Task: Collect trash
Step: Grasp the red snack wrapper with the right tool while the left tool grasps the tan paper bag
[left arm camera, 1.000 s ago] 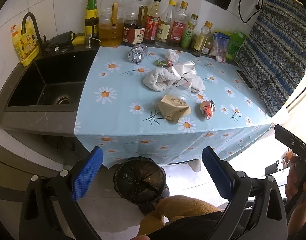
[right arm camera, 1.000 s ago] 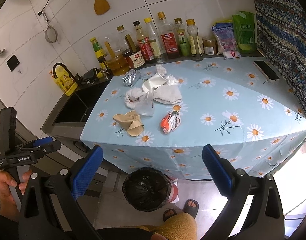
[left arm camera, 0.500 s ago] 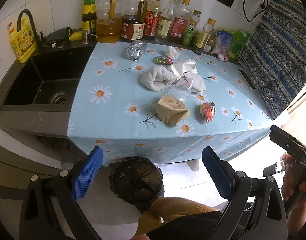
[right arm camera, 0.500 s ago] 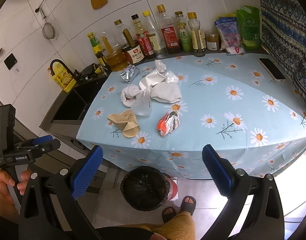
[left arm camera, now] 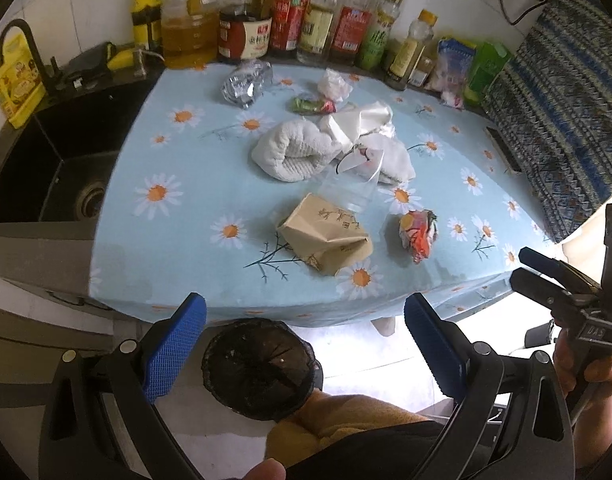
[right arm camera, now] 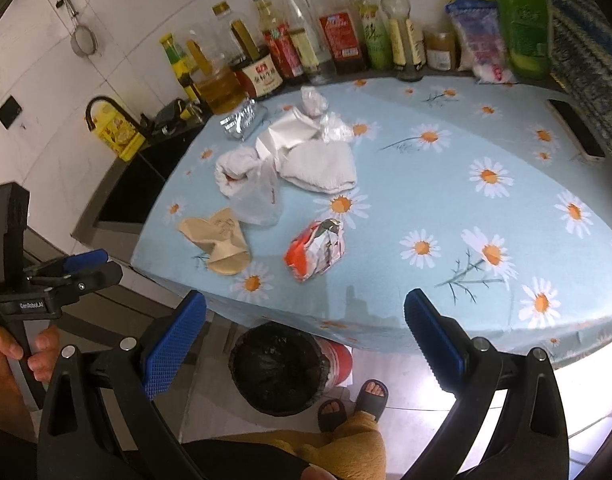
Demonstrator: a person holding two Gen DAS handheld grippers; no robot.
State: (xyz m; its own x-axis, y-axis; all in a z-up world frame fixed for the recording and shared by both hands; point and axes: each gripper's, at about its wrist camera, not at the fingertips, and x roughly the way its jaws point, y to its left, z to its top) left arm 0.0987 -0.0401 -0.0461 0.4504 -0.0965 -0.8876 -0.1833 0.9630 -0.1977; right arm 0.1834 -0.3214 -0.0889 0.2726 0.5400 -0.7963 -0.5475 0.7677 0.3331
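Left wrist view is showing the left gripper [left arm camera: 305, 346] and the right gripper [right arm camera: 305, 346] both hovering wide and empty over one bin [left arm camera: 262, 368] below the near table [left arm camera: 178, 248] edge. Lying on the table are one paper bag [left arm camera: 325, 236], one red wrapper [left arm camera: 417, 232], one foil pack [left arm camera: 246, 84] and two towels [left arm camera: 290, 154].

On the table: one brown paper bag [left arm camera: 325, 236], one red foil wrapper [left arm camera: 418, 231], two white towels [left arm camera: 290, 152], one silver foil packet [left arm camera: 245, 84]; one bin [left arm camera: 262, 368] below.
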